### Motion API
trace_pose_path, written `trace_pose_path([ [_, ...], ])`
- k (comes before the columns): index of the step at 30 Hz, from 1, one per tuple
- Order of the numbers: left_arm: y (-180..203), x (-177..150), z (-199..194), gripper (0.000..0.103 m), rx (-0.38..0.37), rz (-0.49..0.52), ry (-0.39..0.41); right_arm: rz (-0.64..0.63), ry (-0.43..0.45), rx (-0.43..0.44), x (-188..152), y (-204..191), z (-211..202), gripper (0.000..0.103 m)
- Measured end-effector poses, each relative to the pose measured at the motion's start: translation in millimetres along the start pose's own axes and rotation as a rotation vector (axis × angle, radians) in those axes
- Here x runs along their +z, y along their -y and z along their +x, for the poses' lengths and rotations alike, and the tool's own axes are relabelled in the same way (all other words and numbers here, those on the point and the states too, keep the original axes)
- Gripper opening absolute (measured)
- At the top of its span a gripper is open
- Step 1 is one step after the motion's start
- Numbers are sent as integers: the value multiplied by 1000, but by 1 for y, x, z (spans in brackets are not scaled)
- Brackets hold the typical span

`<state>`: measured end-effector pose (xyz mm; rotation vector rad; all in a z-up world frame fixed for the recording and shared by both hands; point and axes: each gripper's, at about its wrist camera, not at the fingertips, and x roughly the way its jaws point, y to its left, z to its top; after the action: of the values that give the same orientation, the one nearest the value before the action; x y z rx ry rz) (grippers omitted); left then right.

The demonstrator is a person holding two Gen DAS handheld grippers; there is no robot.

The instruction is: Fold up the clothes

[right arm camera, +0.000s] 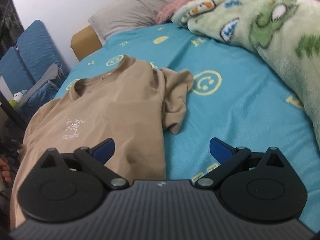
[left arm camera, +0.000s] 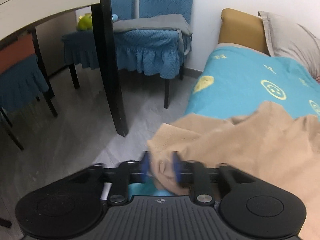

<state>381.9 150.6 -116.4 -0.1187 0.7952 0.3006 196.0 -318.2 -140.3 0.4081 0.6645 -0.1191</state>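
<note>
A tan T-shirt (right arm camera: 112, 108) with a small white chest logo lies front-up on the blue bed sheet (right arm camera: 240, 108), its right sleeve crumpled. My right gripper (right arm camera: 162, 150) is open, jaws wide, hovering over the shirt's lower right edge. In the left wrist view the same tan T-shirt (left arm camera: 250, 140) hangs over the bed's edge. My left gripper (left arm camera: 161, 167) is shut on a bunched fold of it, near the bed's edge above the floor.
A green patterned fleece blanket (right arm camera: 270, 32) lies at the right of the bed, a grey pillow (right arm camera: 140, 10) at its head. Beside the bed stand blue-covered chairs (left arm camera: 148, 46) and a black table leg (left arm camera: 112, 60) on the grey floor.
</note>
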Motion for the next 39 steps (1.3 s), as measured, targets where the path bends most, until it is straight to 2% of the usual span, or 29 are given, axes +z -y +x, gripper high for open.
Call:
trace_pose_path([
  [4,4,-5,-54,67,-1,-24,73,-15,35,26,3,-3,-6,103],
  [6,8,-9,-90,78,-38,-46,97,-20,48,37,3,-5,-10,103],
  [9,12,-21,-151,83,-126,-63,119,-26,66,49,4,-7,-18,103],
  [12,16,-44,-217,85,-227,-31,140,-32,84,62,4,-8,-27,102],
  [14,23,-59,-256,90,-303,-1,166,-37,97,73,3,-8,-38,101],
  [19,38,-113,-317,95,-347,121,217,-47,134,73,0,-11,-69,101],
  [22,36,-135,-333,95,-388,101,181,32,126,105,0,-5,-85,101],
  [27,21,-147,-331,96,-479,43,148,285,90,193,0,19,-91,100],
  [29,20,-148,-328,97,-491,48,147,367,74,199,0,29,-81,88],
  [30,18,-146,-321,97,-494,54,146,405,63,197,0,34,-75,76],
  [36,26,-149,-305,97,-554,58,108,589,-7,184,-1,66,-3,64],
  [39,32,-151,-294,97,-546,67,93,622,-23,160,-2,72,31,52],
])
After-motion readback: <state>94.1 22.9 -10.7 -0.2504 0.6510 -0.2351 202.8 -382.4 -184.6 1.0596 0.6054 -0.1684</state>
